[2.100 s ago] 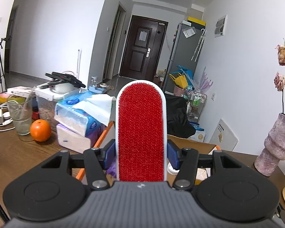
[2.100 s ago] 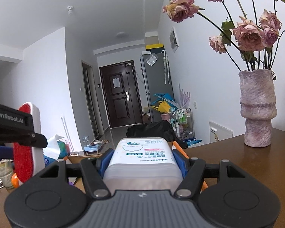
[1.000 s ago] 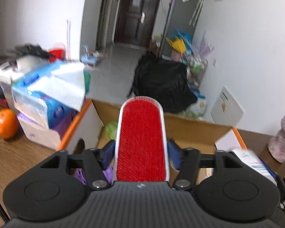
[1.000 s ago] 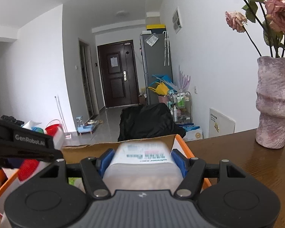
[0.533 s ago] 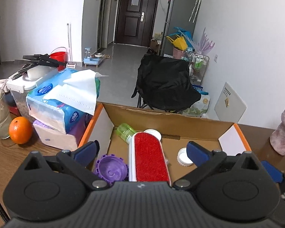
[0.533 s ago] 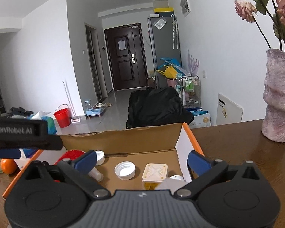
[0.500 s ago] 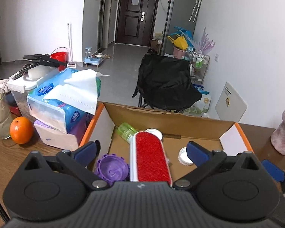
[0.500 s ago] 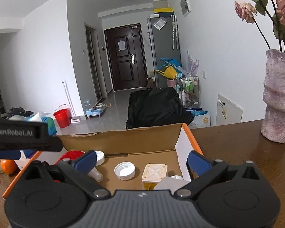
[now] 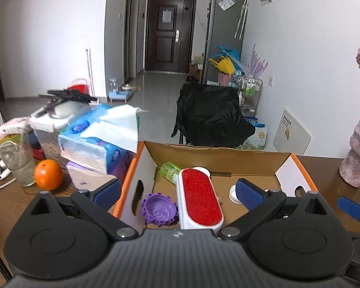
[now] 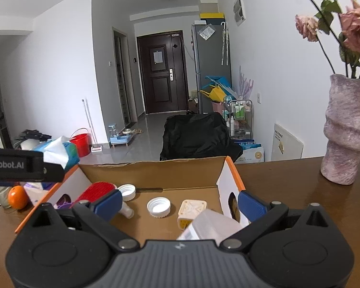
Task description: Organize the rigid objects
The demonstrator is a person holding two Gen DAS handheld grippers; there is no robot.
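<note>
An open cardboard box (image 9: 218, 158) with orange edges stands on the wooden table. Inside it lies the red lint brush (image 9: 200, 198) beside a purple ridged cap (image 9: 159, 207), a green bottle (image 9: 171, 169) and a white cap (image 9: 232, 192). My left gripper (image 9: 178, 192) hovers over the box, jaws wide open, nothing gripped. In the right wrist view the box (image 10: 156, 174) holds the translucent wipes container (image 10: 211, 226), a cream cube (image 10: 192, 210), a white cap (image 10: 159, 207) and the brush (image 10: 96, 190). My right gripper (image 10: 178, 201) is open above the container, not touching it.
Left of the box sit stacked tissue packs (image 9: 100, 144), an orange (image 9: 48, 174), a glass (image 9: 21, 163) and cables. A pink vase (image 10: 346, 132) with dried roses stands on the table at right. A black-draped chair (image 9: 211, 117) is behind the box.
Both grippers opened and let go: the lint brush and the wipes container dropped into the box. Both hands have since drawn back and risen a little.
</note>
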